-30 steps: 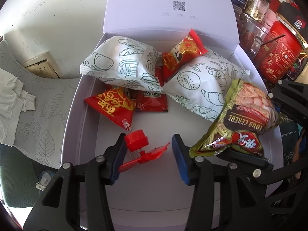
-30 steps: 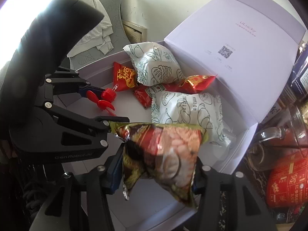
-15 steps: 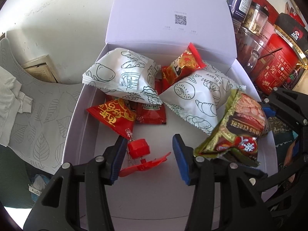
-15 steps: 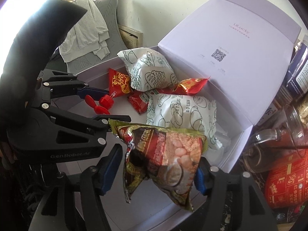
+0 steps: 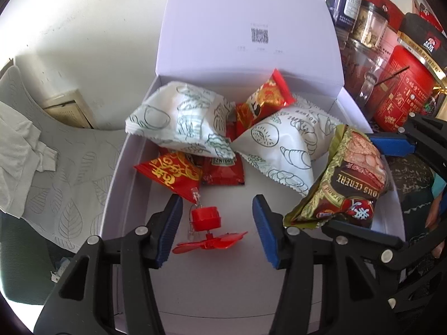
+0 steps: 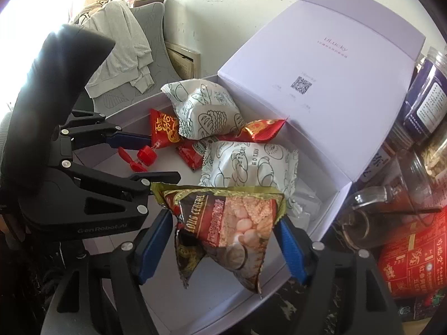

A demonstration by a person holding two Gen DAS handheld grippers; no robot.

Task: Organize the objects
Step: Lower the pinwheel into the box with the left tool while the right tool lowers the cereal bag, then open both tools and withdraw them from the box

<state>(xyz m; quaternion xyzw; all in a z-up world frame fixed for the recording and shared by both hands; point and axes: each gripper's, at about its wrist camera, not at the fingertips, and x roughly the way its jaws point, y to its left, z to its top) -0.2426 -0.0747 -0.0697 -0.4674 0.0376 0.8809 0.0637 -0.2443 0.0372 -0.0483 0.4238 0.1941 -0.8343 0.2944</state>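
An open white box (image 5: 134, 150) holds two white snack bags (image 5: 184, 120), red packets (image 5: 170, 173) and a small red toy fan (image 5: 206, 220). My left gripper (image 5: 216, 229) is open above the box floor, and the red fan lies between its fingers, untouched. A green and brown cereal snack bag (image 6: 226, 223) sits between the fingers of my right gripper (image 6: 223, 243), which stand wide apart; the bag looks loose and rests over the box's right side. It also shows in the left wrist view (image 5: 349, 184).
The box lid (image 5: 248, 22) stands upright at the back. Jars and a red tin (image 5: 402, 89) crowd the right of the box. A grey leaf-patterned cushion (image 5: 64, 184) with a white cloth (image 5: 16, 150) lies to the left.
My right gripper has opened, and the cereal bag now sits loose between its fingers. My left gripper has drawn back a little from the red fan.
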